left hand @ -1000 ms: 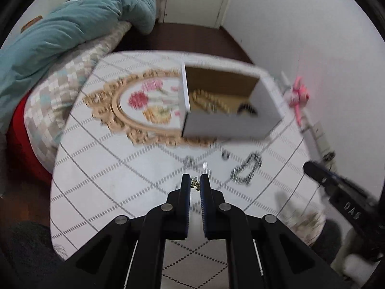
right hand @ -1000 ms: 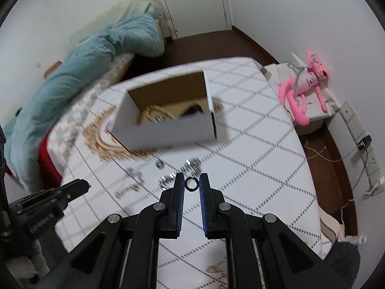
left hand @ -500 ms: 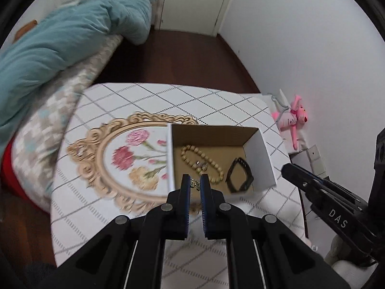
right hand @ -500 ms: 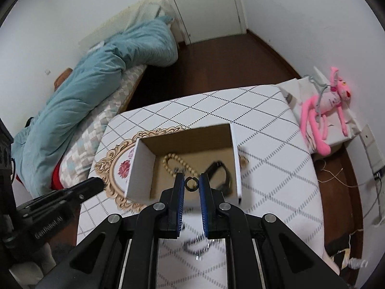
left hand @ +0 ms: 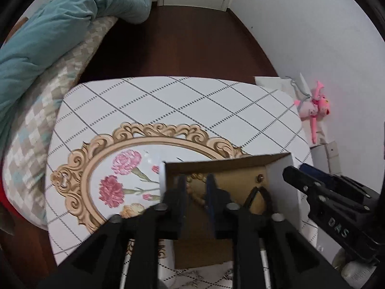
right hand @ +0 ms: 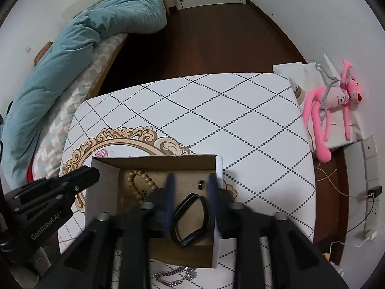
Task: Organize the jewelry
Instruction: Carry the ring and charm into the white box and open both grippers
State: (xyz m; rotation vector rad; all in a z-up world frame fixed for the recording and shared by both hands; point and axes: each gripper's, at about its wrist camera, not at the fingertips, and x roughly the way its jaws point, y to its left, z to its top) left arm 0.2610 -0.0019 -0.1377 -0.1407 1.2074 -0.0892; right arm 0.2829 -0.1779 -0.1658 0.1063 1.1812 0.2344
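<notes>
An open cardboard box (right hand: 154,159) (left hand: 228,162) stands on the white table. In it lie a wooden bead bracelet (right hand: 140,179), a black band (right hand: 190,219) and a small dark ring (right hand: 201,184). A small gold piece (left hand: 259,178) lies on the box floor in the left wrist view. My left gripper (left hand: 196,187) is open and empty over the box's left half. My right gripper (right hand: 190,185) is open and empty over the box's right half. A silver chain (right hand: 174,277) lies on the table in front of the box.
The table (right hand: 240,120) has a diamond-pattern cloth and a gold-framed flower print (left hand: 115,168). A bed with a teal duvet (right hand: 72,55) is to the left. A pink plush toy (right hand: 332,106) lies on a low white stand at the right wall.
Both grippers moved forward over the box and opened. The left one let go of its small gold piece and the right one let go of its ring; both now lie in the box.
</notes>
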